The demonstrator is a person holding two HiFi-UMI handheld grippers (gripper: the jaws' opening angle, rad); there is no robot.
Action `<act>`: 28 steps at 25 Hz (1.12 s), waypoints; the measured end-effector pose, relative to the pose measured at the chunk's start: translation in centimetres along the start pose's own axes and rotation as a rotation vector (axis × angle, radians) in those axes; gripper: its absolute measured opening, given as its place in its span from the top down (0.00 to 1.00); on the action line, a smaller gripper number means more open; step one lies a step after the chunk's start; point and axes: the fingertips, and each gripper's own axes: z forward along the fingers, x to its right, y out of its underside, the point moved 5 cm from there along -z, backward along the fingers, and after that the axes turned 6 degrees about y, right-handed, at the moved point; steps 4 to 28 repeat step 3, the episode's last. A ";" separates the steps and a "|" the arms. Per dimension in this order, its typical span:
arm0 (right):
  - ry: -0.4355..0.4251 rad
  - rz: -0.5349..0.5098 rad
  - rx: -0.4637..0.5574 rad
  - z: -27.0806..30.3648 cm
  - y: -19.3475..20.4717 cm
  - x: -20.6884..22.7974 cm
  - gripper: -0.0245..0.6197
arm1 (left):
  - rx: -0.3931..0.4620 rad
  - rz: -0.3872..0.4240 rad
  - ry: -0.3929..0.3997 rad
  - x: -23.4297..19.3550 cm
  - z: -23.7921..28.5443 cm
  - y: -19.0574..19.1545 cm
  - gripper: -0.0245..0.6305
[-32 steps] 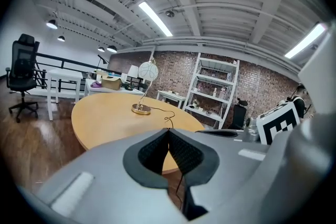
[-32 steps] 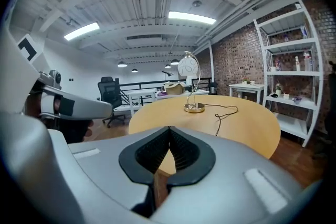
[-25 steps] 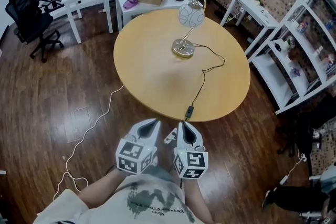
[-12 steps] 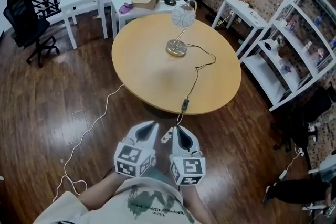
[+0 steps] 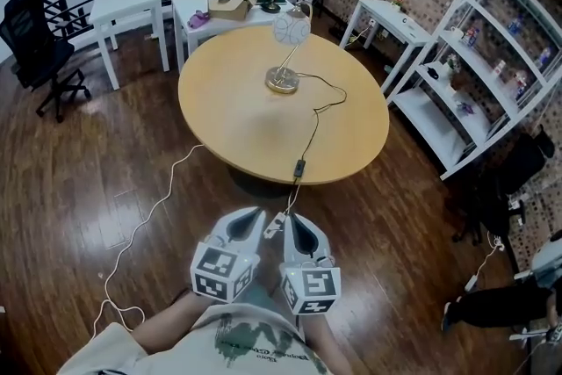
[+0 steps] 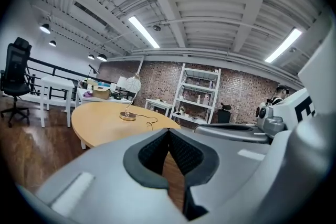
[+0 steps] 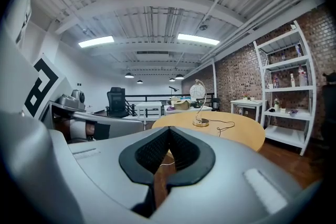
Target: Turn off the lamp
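A lamp (image 5: 287,48) with a white globe shade and a round brass base stands on the far part of the round wooden table (image 5: 228,118). Its dark cord runs across the top to an inline switch (image 5: 299,166) by the near edge. The lamp (image 6: 130,98) is small and distant in the left gripper view, and the lamp (image 7: 199,103) likewise in the right gripper view. My left gripper (image 5: 255,215) and right gripper (image 5: 290,219) hang side by side above the floor, short of the table. Both are shut with nothing between the jaws.
A white cable (image 5: 149,224) trails over the wooden floor to the left. White shelving (image 5: 479,75) lines the brick wall at right. Small white tables (image 5: 132,0) with boxes, and a black office chair (image 5: 35,48), stand behind the round table. A dark bag (image 5: 509,180) lies at right.
The table and lamp have slid up and left in the head view and look smaller. The grippers stay shut, side by side, low in the view.
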 end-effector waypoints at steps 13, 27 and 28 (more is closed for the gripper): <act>0.000 -0.003 0.006 -0.8 0.1 -0.4 0.96 | 0.006 0.006 0.011 0.6 -0.6 0.2 0.96; 0.000 -0.003 0.006 -0.8 0.1 -0.4 0.96 | 0.006 0.006 0.011 0.6 -0.6 0.2 0.96; 0.000 -0.003 0.006 -0.8 0.1 -0.4 0.96 | 0.006 0.006 0.011 0.6 -0.6 0.2 0.96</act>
